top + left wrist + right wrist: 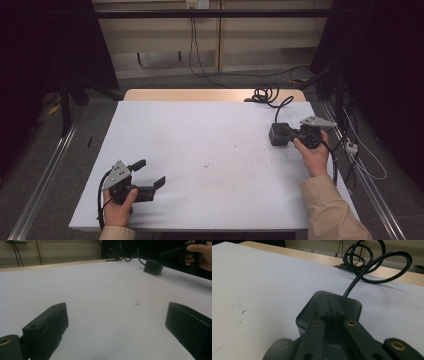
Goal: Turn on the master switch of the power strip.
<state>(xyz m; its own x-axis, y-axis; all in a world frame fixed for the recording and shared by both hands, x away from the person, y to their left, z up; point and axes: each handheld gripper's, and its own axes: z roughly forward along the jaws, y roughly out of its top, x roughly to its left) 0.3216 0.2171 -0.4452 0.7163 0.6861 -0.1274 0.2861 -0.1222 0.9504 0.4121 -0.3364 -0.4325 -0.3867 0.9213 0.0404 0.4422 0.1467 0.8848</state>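
matt white sheet [200, 150] over wood tabletop [200, 94]; glossy black cable [372, 265].

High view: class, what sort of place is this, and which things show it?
Probably a lab or workshop test bench: a table under a plain white sheet, metal rails along the floor, loose cables running to a wall socket.

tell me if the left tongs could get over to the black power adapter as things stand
Probably yes. The left tongs stand open at the near left, and only bare white sheet lies between them and the black power adapter, though the shut right tongs already sit over it.
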